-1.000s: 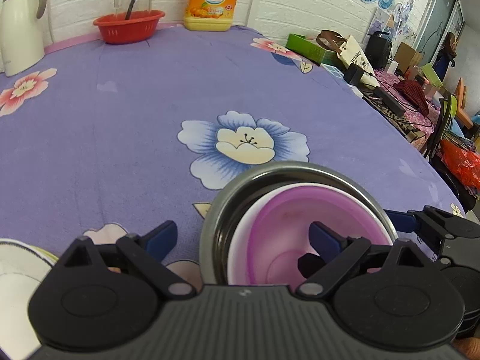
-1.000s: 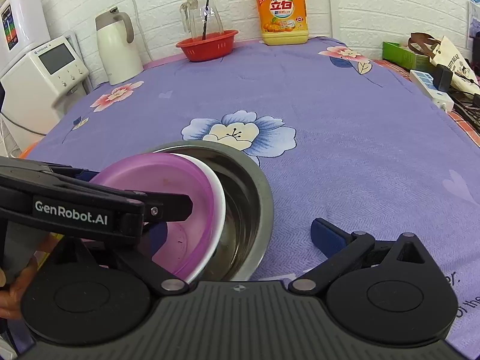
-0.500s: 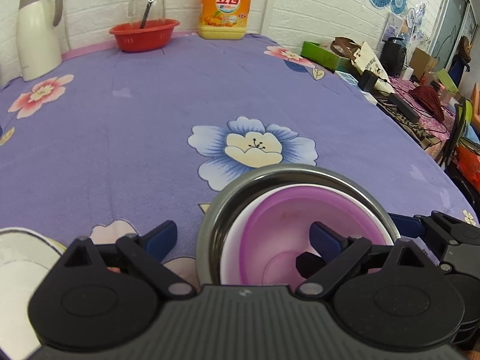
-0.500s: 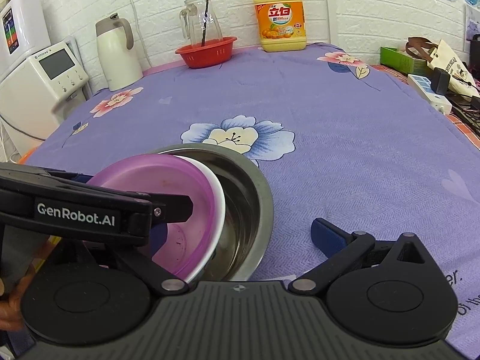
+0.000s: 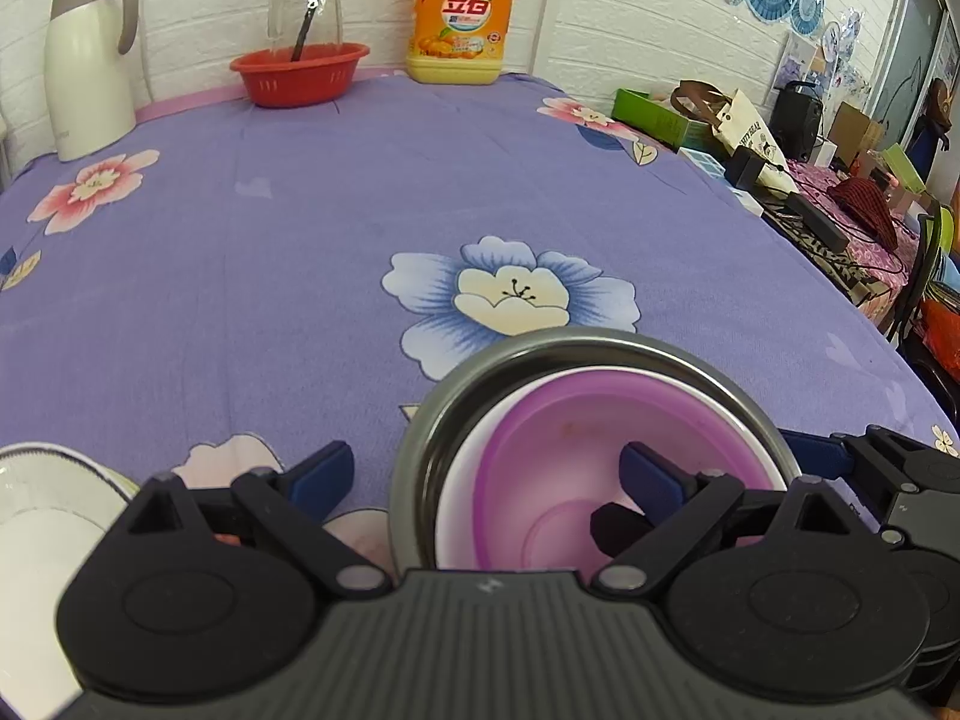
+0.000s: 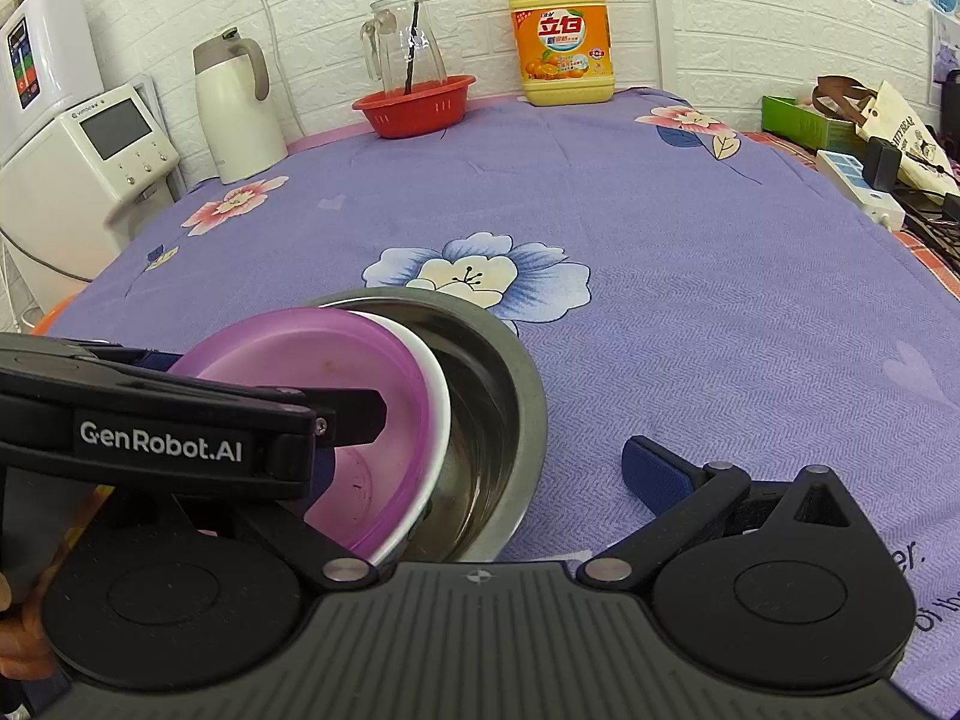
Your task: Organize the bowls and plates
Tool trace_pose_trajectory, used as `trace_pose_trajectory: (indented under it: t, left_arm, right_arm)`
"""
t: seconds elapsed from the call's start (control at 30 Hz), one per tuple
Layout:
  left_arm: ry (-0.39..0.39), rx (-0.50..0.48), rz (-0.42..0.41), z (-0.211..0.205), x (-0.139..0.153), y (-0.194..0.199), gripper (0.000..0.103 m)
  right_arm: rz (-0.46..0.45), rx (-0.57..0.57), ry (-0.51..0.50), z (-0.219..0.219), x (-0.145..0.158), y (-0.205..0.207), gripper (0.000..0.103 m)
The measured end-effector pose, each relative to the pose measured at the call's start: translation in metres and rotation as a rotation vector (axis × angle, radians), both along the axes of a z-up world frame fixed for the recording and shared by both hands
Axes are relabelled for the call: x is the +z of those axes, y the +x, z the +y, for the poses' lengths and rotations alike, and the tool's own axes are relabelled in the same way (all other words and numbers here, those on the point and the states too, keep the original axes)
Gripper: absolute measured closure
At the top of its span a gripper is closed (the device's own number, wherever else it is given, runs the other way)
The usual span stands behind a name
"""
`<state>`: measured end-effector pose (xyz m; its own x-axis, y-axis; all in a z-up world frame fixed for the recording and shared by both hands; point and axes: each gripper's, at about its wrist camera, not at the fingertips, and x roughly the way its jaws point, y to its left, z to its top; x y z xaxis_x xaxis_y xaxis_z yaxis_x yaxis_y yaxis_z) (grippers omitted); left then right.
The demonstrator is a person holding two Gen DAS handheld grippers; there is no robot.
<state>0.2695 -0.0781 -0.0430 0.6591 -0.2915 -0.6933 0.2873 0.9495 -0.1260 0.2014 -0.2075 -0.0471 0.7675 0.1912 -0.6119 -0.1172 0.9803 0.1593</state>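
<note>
Stack sits at the near table edge: purple bowl (image 5: 606, 468) nested in a white bowl (image 5: 474, 480), both inside the steel bowl (image 5: 600, 345). In the right view the two inner bowls look tipped toward the left side of the steel bowl, not seated flat.

Left gripper (image 5: 486, 480): spread wide, grasping nothing. One finger (image 5: 321, 468) is outside the steel rim, the other (image 5: 651, 477) hangs inside the purple bowl.

Right gripper (image 5: 804, 456): also spread wide and empty. Its right pad (image 6: 654, 474) is over bare cloth beside the steel bowl; the left pad is hidden behind the left gripper's body.

Risks, as I judge them:
- Closing the left now could pinch all three walls at once or drag the steel bowl.
- Tilted inner bowls could slide or rock if nudged.
- Grippers are close together; a move by either could knock the other.
- White plate (image 5: 42, 510) at lower left is near the left finger and could get clipped.
</note>
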Motion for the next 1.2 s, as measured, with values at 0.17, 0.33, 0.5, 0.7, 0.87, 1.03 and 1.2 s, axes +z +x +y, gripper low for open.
trace_pose_trajectory:
  t: [0.17, 0.33, 0.5, 0.7, 0.87, 1.03, 1.2]
  left_arm:
    - [-0.004, 0.0, 0.002, 0.001, 0.0, 0.0, 0.009]
    - [-0.016, -0.004, 0.014, 0.002, -0.002, 0.0, 0.008]
    - [-0.055, -0.025, 0.009, 0.004, -0.006, -0.002, 0.01]
    - [-0.167, -0.072, 0.016, 0.003, -0.01, -0.013, 0.025]
    - [-0.225, -0.064, 0.013, 0.014, 0.006, -0.02, 0.025]
    - [-0.198, -0.018, -0.086, 0.048, 0.041, -0.043, 0.023]
    - [-0.165, 0.137, -0.12, 0.109, 0.049, -0.066, 0.023]
  right_arm:
    - [-0.001, 0.0, 0.0, 0.0, 0.0, 0.0, 0.0]
    - [0.014, -0.027, -0.002, 0.001, 0.002, -0.002, 0.0]
    - [0.003, -0.056, 0.019, 0.001, 0.002, -0.009, 0.0]
    - [-0.045, -0.006, 0.044, 0.01, 0.001, -0.015, 0.0]
    - [-0.027, -0.001, 0.053, 0.022, 0.013, -0.016, 0.0]
    - [-0.081, 0.047, 0.064, 0.047, 0.04, -0.023, 0.0]
    - [-0.12, 0.193, 0.094, 0.1, 0.05, -0.02, 0.0]
